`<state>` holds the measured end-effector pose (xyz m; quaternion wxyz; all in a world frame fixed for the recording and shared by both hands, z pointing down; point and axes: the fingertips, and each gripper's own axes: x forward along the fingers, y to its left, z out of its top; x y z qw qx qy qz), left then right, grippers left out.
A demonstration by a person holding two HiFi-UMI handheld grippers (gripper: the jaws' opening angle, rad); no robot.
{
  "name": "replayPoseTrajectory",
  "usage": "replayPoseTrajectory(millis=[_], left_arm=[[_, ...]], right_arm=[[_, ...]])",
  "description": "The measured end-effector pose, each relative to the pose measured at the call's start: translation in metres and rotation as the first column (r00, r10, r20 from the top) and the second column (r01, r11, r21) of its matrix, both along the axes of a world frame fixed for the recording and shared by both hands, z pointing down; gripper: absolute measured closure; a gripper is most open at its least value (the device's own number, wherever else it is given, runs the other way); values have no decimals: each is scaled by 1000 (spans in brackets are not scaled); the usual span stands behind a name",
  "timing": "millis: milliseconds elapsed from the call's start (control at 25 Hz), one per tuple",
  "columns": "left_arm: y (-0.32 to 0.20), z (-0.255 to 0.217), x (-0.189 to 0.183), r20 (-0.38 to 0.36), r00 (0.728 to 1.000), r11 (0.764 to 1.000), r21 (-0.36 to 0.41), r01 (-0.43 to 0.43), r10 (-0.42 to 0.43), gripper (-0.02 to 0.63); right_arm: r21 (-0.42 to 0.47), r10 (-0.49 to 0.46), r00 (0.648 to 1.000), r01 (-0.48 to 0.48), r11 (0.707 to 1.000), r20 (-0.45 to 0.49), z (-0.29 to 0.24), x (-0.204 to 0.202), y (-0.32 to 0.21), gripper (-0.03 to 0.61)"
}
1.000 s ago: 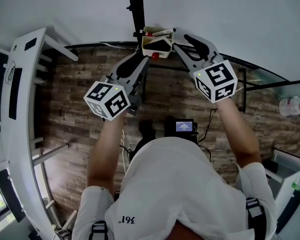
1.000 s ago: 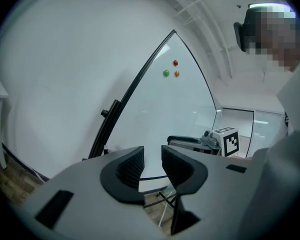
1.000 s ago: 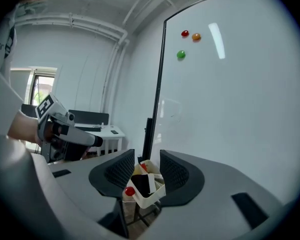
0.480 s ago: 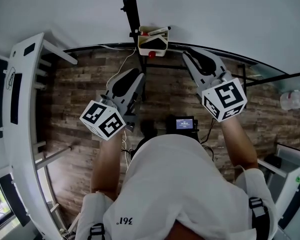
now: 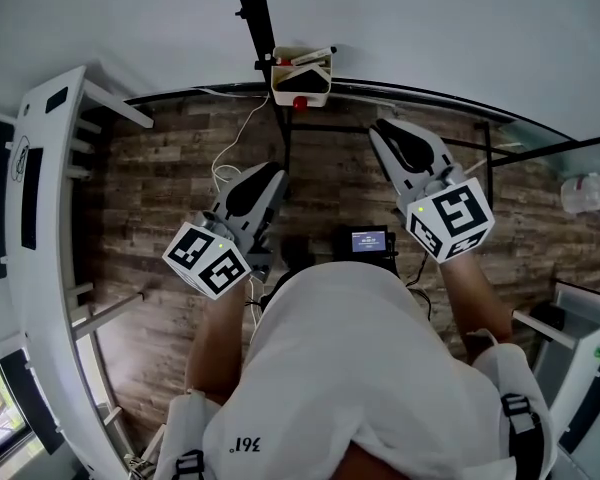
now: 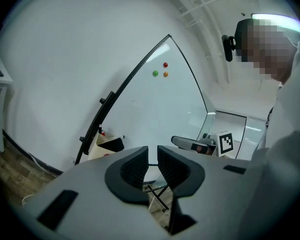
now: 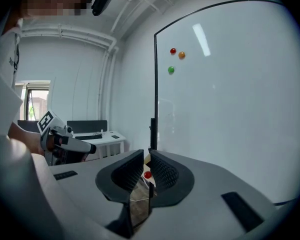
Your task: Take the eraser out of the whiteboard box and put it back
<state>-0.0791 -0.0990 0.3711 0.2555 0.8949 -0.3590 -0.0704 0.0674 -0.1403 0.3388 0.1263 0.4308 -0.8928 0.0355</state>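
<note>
Holds left hand-held gripper [image 6: 152,155] and right hand-held gripper [image 7: 146,160] well apart from the cream plastic whiteboard box [image 5: 318,94] at the glossy whiteboard's [image 7: 230,84] lower edge. Closing both on nothing, narrow gaps showing. Empty probably because dark wedge-shaped eraser [image 5: 302,78] sits inside.

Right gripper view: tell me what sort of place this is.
Probably an office or meeting room: a large whiteboard on a stand with coloured magnets on it, and a white desk against the far wall.

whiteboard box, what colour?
Cream box, dark inside; head view shows it best.
</note>
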Motion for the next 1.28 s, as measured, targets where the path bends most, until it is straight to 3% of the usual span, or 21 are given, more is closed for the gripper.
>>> replayPoseTrajectory(millis=[280, 1280], left_arm=[[16, 10, 5, -5, 1000, 999, -34, -16, 16, 552], [48, 46, 2, 11, 1000, 989, -146, -21, 23, 552]], right_arm=[[-39, 16, 999, -15, 999, 44, 8, 3, 16, 525], [-205, 31, 999, -22, 978, 42, 66, -1, 62, 549]])
